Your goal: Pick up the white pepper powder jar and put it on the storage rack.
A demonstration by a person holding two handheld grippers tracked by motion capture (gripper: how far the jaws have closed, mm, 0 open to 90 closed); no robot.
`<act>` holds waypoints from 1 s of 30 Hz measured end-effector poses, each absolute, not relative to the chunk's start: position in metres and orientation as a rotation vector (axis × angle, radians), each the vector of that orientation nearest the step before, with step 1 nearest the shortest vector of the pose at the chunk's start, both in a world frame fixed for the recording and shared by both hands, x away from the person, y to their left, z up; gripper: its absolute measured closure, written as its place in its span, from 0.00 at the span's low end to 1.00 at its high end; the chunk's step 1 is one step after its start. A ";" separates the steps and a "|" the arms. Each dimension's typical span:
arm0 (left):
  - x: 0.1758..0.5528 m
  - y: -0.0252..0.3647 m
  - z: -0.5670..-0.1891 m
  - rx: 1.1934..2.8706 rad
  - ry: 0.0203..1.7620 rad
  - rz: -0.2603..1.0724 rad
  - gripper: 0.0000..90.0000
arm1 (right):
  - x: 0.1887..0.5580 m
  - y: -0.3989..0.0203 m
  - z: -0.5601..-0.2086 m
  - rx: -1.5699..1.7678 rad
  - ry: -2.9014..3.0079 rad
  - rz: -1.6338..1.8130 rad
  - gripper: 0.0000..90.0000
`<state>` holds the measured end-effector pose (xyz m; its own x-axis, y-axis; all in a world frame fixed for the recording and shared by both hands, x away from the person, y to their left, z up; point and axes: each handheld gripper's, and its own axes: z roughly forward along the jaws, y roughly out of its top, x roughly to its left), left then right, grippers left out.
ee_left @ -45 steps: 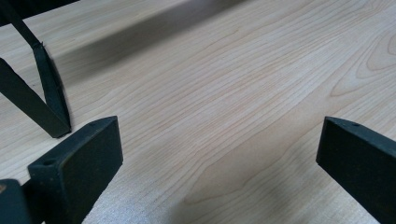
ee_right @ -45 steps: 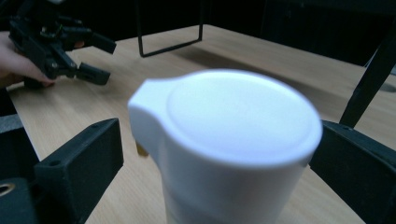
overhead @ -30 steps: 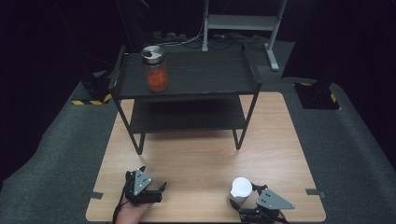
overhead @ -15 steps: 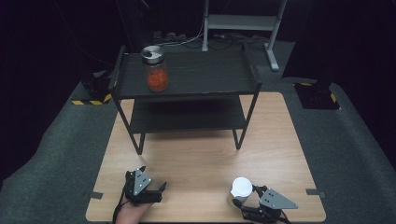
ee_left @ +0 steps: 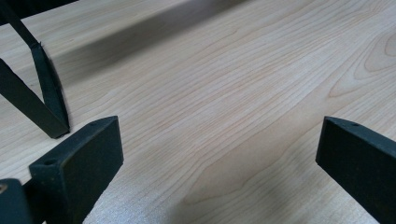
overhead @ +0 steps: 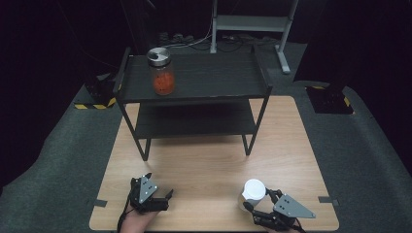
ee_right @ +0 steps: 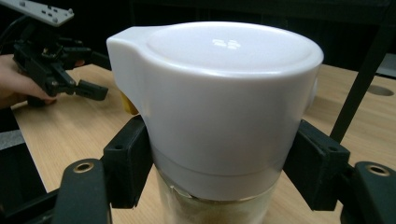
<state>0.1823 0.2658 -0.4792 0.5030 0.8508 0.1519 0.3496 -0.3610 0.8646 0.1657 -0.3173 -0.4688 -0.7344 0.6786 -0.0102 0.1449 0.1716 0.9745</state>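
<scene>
Near the desk's front edge, the right tool (overhead: 253,204) is gripping a white-capped jar (overhead: 252,193).

From the high view, the left tool (overhead: 163,198) is resting by the front left corner of the desk (overhead: 214,160) in a hand (overhead: 138,221), while a black shelf rack (overhead: 194,85) is standing at the far edge, carrying a jar of red pieces (overhead: 162,72) on its top left. From the left gripper view, the jaws are standing wide apart over bare wood, with nothing between them, beside a rack leg (ee_left: 49,95). From the right gripper view, having just been closing, the jaws are pressing both sides of the jar (ee_right: 219,107) just under its white cap.
</scene>
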 end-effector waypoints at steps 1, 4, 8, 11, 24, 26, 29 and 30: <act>0.183 0.266 -0.479 1.929 0.990 0.774 0.01 | 0.165 -0.317 -0.468 0.778 2.001 1.593 0.33; 0.183 0.267 -0.479 1.927 0.990 0.772 0.01 | 0.165 -0.316 -0.464 0.775 1.985 1.597 0.33; 0.182 0.266 -0.479 1.928 0.988 0.777 0.01 | 0.164 -0.316 -0.459 0.769 1.961 1.606 0.33; 0.182 0.266 -0.480 1.927 0.989 0.779 0.01 | 0.165 -0.315 -0.455 0.774 1.946 1.615 0.33; 0.182 0.267 -0.481 1.929 0.961 0.777 0.01 | 0.173 -0.309 -0.431 0.774 1.870 1.658 0.33; 0.181 0.267 -0.480 1.935 0.956 0.778 0.01 | 0.175 -0.308 -0.427 0.771 1.866 1.665 0.33; 0.181 0.267 -0.480 1.940 0.952 0.780 0.01 | 0.178 -0.305 -0.421 0.766 1.862 1.671 0.33; 0.181 0.266 -0.480 1.940 0.953 0.782 0.01 | 0.178 -0.304 -0.420 0.762 1.861 1.672 0.33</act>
<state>0.1808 0.2663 -0.4802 0.5213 0.8366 0.1682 0.3285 -0.3787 0.8653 0.1783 -0.3044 -0.4196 -0.7064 0.7077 -0.0098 0.0656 0.0792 0.9947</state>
